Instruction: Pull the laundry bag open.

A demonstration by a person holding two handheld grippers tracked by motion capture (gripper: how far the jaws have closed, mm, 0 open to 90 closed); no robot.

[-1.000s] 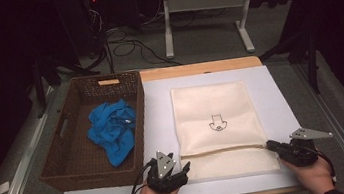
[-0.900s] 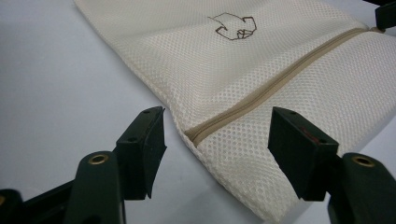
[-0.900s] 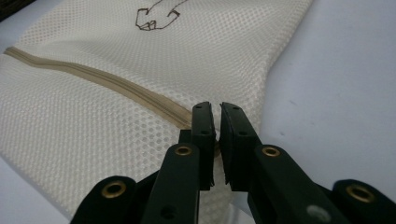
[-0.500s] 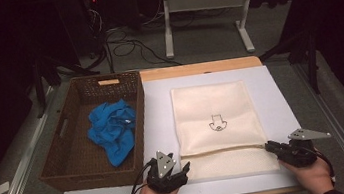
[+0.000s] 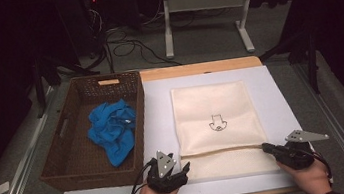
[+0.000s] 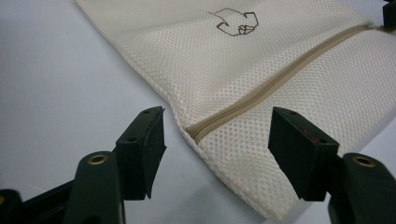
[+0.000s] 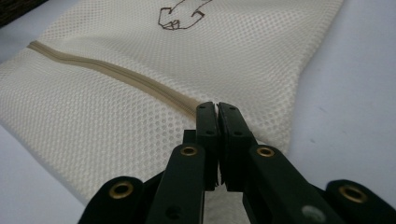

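Jaws of the right gripper (image 7: 218,109) are pressed together at the right end of the zipper (image 7: 107,70), lower centre of the right gripper view; they have just been closing, and whether a zipper pull sits between the tips I can't tell. In the high view the right gripper (image 5: 267,147) sits lower right, tips at the right edge of the mesh bag (image 5: 216,121), a hand behind it at the frame's bottom edge. Left gripper (image 6: 217,135) has its jaws apart w/ a wide gap, holding nothing; the bag's corner and the zipper's other end (image 6: 194,133) lie between the pads w/o touching them, as far as I can see. High view puts the left gripper (image 5: 185,167) bottom centre, just beside the bag's lower left corner. Cream bag lies flat on the white table top (image 5: 156,104), centre-right of frame, small dark logo (image 5: 217,123) in its middle, zipper across it near the bottom. Left of frame: brown wicker basket (image 5: 68,166) w/ crumpled blue cloth (image 5: 114,132) inside, touching the white top's left edge.
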